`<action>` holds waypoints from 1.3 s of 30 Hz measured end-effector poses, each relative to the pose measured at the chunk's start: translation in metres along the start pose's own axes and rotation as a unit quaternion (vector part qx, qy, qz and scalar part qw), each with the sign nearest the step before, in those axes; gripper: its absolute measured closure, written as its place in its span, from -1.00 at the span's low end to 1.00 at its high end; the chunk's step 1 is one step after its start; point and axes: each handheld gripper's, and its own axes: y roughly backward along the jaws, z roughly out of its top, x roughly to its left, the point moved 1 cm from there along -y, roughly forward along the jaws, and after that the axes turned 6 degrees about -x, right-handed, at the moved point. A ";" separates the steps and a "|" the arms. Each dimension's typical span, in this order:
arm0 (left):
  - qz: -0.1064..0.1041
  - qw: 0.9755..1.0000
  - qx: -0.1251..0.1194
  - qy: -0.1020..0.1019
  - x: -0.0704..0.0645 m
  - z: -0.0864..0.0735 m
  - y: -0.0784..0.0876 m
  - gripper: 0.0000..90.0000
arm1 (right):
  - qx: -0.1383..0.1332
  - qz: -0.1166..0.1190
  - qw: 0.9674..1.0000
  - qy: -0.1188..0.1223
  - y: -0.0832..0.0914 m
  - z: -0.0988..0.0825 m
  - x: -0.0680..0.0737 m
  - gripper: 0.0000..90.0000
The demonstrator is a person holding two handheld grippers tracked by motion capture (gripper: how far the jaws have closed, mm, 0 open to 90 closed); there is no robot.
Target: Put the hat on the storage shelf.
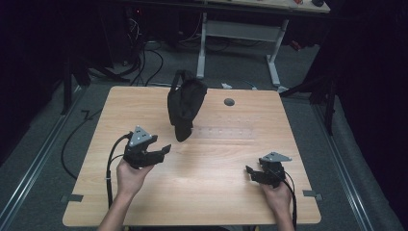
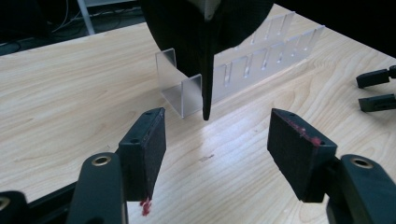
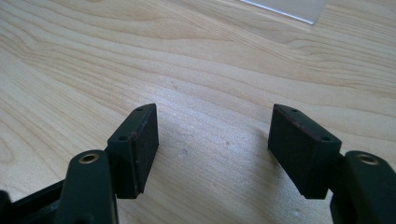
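A black cap (image 1: 184, 108) of soft, matte fabric stands upright on edge near the far middle of the table (image 1: 202, 187), its brim pointing down. It sits in the end slot of a clear plastic rack (image 2: 254, 70), a long, glossy strip of thin upright dividers. The tabletop is pale wood with flowing grain. The left gripper (image 1: 161, 153) points at the cap from the near left, jaws wide with nothing between them. The right gripper (image 1: 250, 172) rests near the right edge, jaws also wide apart.

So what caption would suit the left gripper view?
Open left gripper faces a black cap standing in a clear slotted rack.
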 end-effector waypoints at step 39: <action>0.010 0.999 0.010 0.042 0.010 -0.029 0.025 -0.17 | 0.000 0.000 1.000 0.000 0.000 0.000 0.000 -0.25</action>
